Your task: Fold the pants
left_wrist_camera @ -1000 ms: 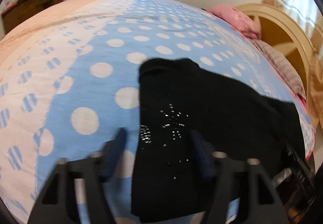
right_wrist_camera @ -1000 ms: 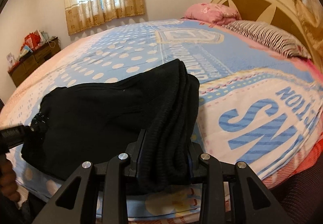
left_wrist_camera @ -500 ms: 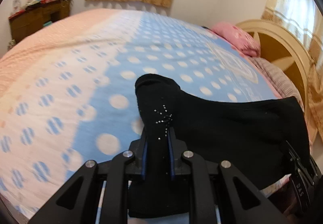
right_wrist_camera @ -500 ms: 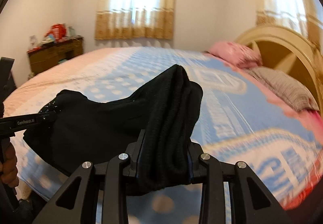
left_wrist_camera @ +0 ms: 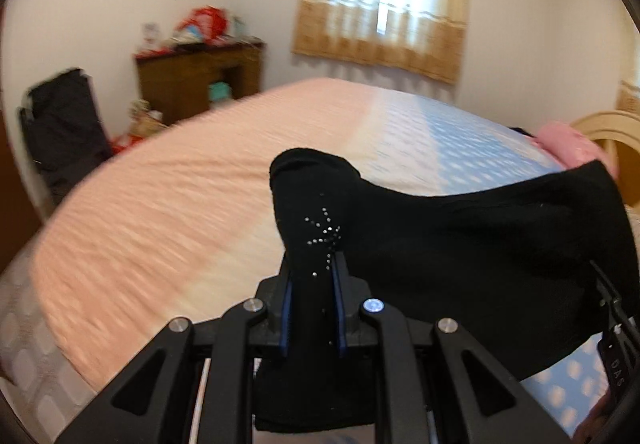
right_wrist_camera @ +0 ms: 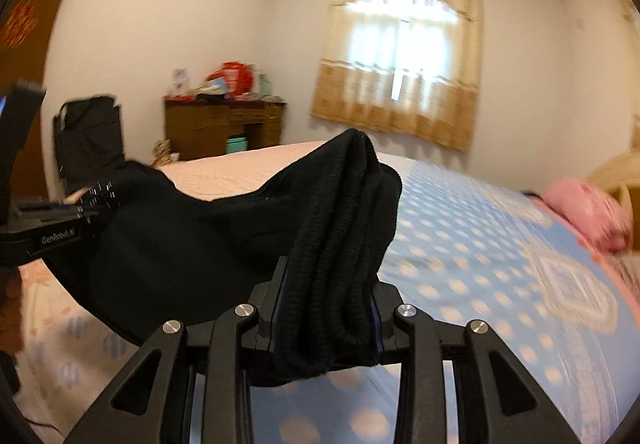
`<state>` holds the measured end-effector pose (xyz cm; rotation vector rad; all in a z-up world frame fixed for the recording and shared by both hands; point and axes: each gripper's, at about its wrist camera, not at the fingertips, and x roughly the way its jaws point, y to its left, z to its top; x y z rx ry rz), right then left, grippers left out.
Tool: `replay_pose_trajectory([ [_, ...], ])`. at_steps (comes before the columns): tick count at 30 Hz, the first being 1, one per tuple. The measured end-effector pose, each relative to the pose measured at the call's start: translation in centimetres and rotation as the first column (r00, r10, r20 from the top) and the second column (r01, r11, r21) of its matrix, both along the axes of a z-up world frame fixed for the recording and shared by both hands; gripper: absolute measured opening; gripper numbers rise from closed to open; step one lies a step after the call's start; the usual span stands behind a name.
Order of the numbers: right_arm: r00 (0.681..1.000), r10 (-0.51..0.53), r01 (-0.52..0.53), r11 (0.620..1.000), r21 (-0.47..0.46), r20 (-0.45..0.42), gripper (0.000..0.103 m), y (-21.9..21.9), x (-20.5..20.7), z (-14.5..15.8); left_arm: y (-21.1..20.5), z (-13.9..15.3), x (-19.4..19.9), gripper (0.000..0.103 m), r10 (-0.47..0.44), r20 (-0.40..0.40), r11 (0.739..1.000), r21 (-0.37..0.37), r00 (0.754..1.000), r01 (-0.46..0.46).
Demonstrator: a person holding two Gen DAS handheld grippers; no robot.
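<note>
The folded black knit pants (left_wrist_camera: 460,244) hang stretched between the two grippers, lifted above the bed with its pink and blue polka-dot cover (left_wrist_camera: 180,204). The left gripper (left_wrist_camera: 312,284) has its jaws clenched on the end bearing a small rhinestone star pattern (left_wrist_camera: 326,234). The right gripper (right_wrist_camera: 324,308) has its jaws clamped around the thick ribbed bundle of several layers, probably the waistband end. Beyond stand a dark wooden cabinet (right_wrist_camera: 224,124), a beige-curtained window (right_wrist_camera: 404,60) and a pink pillow (right_wrist_camera: 588,212).
</note>
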<state>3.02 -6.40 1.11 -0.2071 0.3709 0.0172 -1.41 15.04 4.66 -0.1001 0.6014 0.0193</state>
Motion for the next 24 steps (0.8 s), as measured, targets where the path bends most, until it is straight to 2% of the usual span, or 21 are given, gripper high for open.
replay_pose_trajectory([
  [2, 0.998, 0.023, -0.024, 1.0, -0.01, -0.053, 0.034, 0.8, 2.5, -1.5, 1.0, -0.4, 1.4, 0.018, 0.062, 0.008, 0.996, 0.068, 0.998, -0.063],
  [4, 0.987, 0.024, -0.025, 1.0, -0.01, -0.156, 0.034, 1.0, 5.4, -3.7, 1.6, -1.7, 2.8, 0.018, 0.107, -0.016, 0.989, 0.108, 0.994, -0.105],
  [7, 0.947, -0.036, 0.005, 0.995, -0.096, -0.32, 0.036, 1.0, 8.4, -8.1, 2.0, -4.9, 4.5, 0.02, 0.139, -0.102, 0.984, 0.125, 0.985, -0.126],
  [8, 0.95, -0.038, 0.011, 0.996, -0.088, -0.311, 0.038, 0.7, 8.4, -8.2, 2.1, -6.2, 5.1, 0.021, 0.146, -0.143, 0.983, 0.136, 0.979, -0.127],
  [9, 0.951, -0.035, 0.013, 0.997, -0.074, -0.307, 0.04, 0.4, 8.4, -7.9, 2.1, -7.7, 5.6, 0.026, 0.163, -0.193, 0.978, 0.159, 0.968, -0.133],
  [10, 0.949, -0.032, 0.011, 0.998, -0.069, -0.313, 0.042, 0.2, 8.5, -7.8, 2.0, -8.4, 5.7, 0.029, 0.167, -0.193, 0.977, 0.164, 0.967, -0.136],
  [11, 0.949, -0.031, 0.009, 0.997, -0.071, -0.315, 0.045, -0.1, 8.6, -7.9, 1.9, -8.3, 5.6, 0.036, 0.176, -0.173, 0.974, 0.173, 0.969, -0.146],
  [12, 0.95, -0.031, 0.011, 0.998, -0.067, -0.311, 0.049, -0.5, 8.5, -8.0, 1.7, -8.3, 5.5, 0.052, 0.193, -0.155, 0.968, 0.191, 0.969, -0.162],
  [13, 0.951, -0.034, 0.018, 0.998, -0.053, -0.309, 0.051, -1.0, 8.5, -7.9, 1.7, -8.4, 5.7, 0.062, 0.229, -0.149, 0.956, 0.22, 0.962, -0.194],
  [14, 0.951, -0.035, 0.023, 0.999, -0.045, -0.308, 0.056, -0.9, 8.4, -7.9, 2.0, -8.4, 5.6, 0.077, 0.249, -0.146, 0.95, 0.228, 0.957, -0.213],
  [15, 0.95, -0.033, 0.025, 0.999, -0.03, -0.309, 0.057, -1.1, 8.4, -7.7, 2.5, -8.5, 5.8, 0.083, 0.268, -0.146, 0.948, 0.219, 0.952, -0.233],
  [19, 0.959, -0.01, 0.022, 0.999, 0.039, -0.284, 0.06, -1.9, 6.6, -6.1, 4.9, -8.2, 5.5, 0.094, 0.249, -0.185, 0.964, 0.143, 0.951, -0.224],
  [21, 0.968, -0.046, 0.059, 0.997, 0.048, -0.247, 0.07, -2.6, 5.5, -5.3, 6.0, -7.7, 4.8, 0.102, 0.25, -0.184, 0.965, 0.129, 0.951, -0.229],
  [24, 0.973, -0.123, 0.145, 0.984, 0.105, -0.197, 0.073, -4.8, 3.5, -4.1, 8.2, -6.8, 3.3, 0.103, 0.275, -0.164, 0.959, 0.12, 0.947, -0.258],
])
